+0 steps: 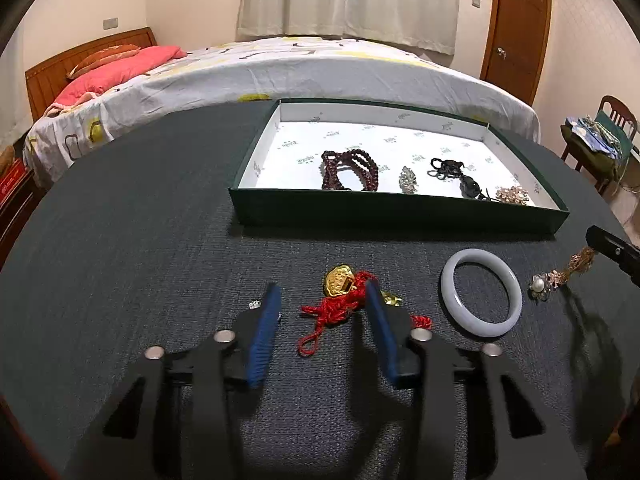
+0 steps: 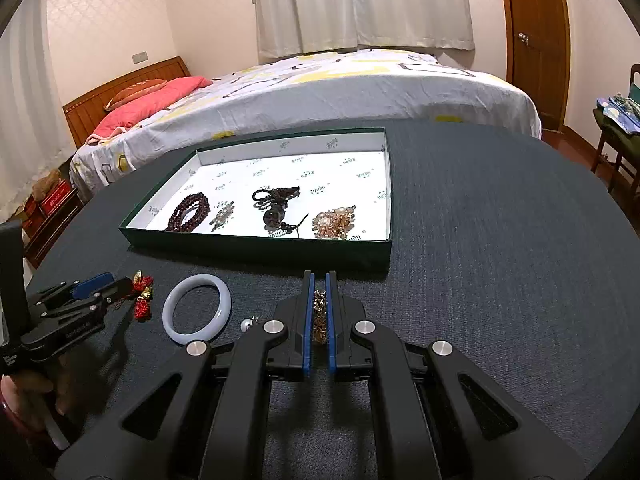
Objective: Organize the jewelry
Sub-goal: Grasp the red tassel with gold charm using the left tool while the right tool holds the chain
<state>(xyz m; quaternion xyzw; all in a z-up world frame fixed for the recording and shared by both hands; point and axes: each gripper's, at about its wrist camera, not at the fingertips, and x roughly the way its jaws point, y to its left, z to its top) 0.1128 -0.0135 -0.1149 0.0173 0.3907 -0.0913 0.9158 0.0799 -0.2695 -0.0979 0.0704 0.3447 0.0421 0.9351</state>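
Left gripper (image 1: 322, 294): matte black angular arms, blue ribbed pads (image 1: 262, 340), round silver screws at the joints. Same build on the right gripper (image 2: 319, 280). Small white lettering on the left body. Bare fingers (image 2: 24, 390) below.

The left gripper (image 1: 323, 300) is wide open (low in the frame); the right gripper (image 2: 319, 280) is squeezed tight.
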